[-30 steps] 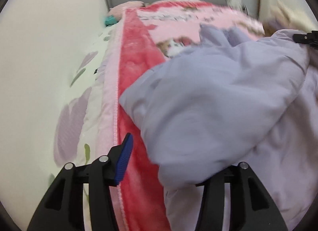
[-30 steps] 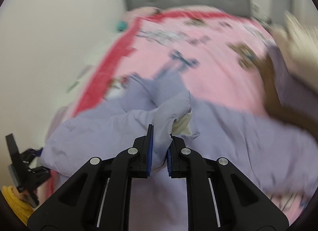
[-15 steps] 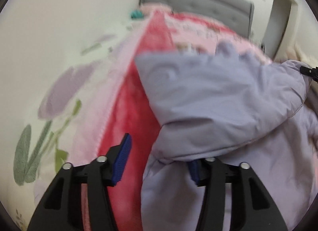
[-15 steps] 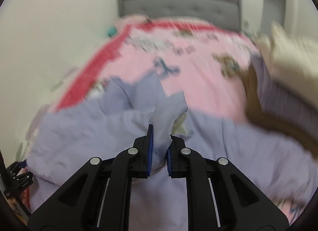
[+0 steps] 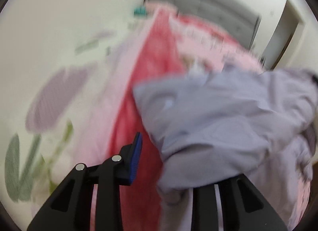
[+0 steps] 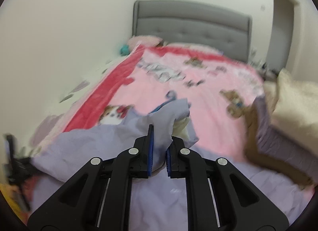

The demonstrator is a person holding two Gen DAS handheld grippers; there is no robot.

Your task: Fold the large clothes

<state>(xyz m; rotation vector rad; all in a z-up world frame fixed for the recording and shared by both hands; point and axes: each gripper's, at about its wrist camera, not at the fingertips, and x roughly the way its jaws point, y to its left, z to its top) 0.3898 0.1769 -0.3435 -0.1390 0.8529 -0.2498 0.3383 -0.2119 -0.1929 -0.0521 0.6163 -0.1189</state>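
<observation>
A lilac garment point(image 6: 83, 151) has been lifted higher above the pink blanket point(image 6: 208, 92), pinched by the right claw point(image 6: 158, 151); the left claw point(image 5: 178, 163) is spread, fabric draped over one finger.

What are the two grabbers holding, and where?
The right gripper pinches a bunched fold of the lilac fabric garment. The left gripper is open; cloth only drapes over one side.

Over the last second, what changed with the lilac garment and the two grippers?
Both wrist views tilted upward. The lilac garment bunched nearer the left gripper, draping over its right finger. Unchanged: right gripper clamped on the fabric, left jaws wide apart, pink blanket flat on the bed.
</observation>
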